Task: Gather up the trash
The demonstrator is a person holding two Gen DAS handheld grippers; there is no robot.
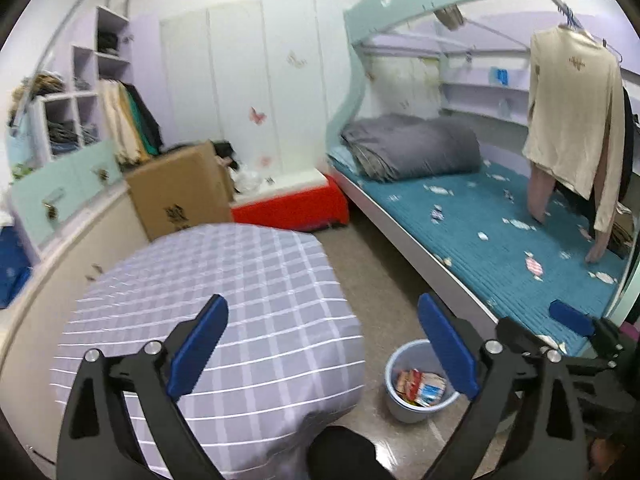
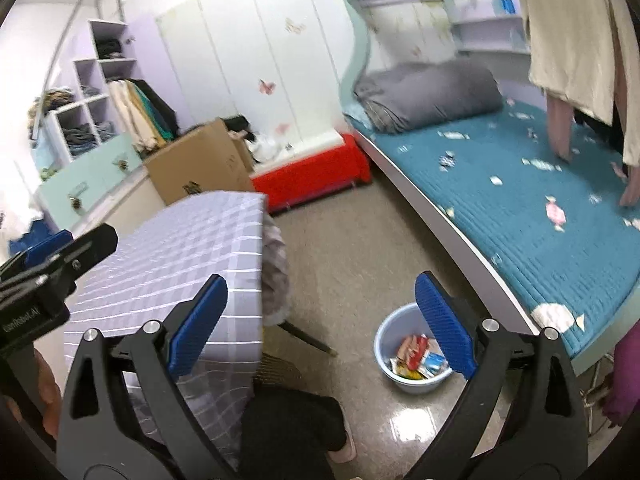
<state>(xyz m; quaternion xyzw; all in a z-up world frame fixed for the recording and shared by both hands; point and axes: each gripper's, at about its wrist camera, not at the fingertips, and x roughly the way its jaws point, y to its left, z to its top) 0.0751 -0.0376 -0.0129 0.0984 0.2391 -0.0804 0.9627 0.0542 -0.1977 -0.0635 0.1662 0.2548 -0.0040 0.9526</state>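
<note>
1. Left wrist view: the left gripper (image 1: 322, 346) has its blue fingers (image 1: 199, 350) spread wide, with nothing between them.
2. Below the gap lies the worktop (image 1: 224, 300), covered by a grey checked cloth, and beside it bare floor (image 1: 380, 264).
3. The bin (image 1: 404, 408), a pale blue bucket, stands on the floor just right of the worktop, near the bed's edge. It partly shows behind the gripper's right finger.
4. The trash (image 1: 420, 388), a pile of coloured wrappers, lies inside the bin.
5. The right gripper (image 1: 576, 320) shows at the right edge, above the bed's near end; from here I cannot tell how its fingers stand.
6. The bed (image 1: 500, 224) has a teal cover with small candy-like wrappers scattered on it, a folded grey quilt (image 1: 412, 146) at its far end, and a cream shirt (image 1: 572, 120) hanging over it.
7. A cardboard box (image 1: 180, 192) and a red box (image 1: 292, 204) stand on the floor beyond the worktop.
8. Right wrist view: the right gripper (image 2: 320, 320) has its fingers (image 2: 444, 324) spread wide, holding nothing.
9. The bin (image 2: 384, 344) stands on the floor between the worktop (image 2: 180, 248) and the bed (image 2: 500, 208), with the trash (image 2: 416, 356) inside it.
10. The left gripper (image 2: 48, 248) enters at the left edge over the worktop.
11. A slippered foot (image 2: 344, 448) and a dark trouser leg show at the bottom.
</note>
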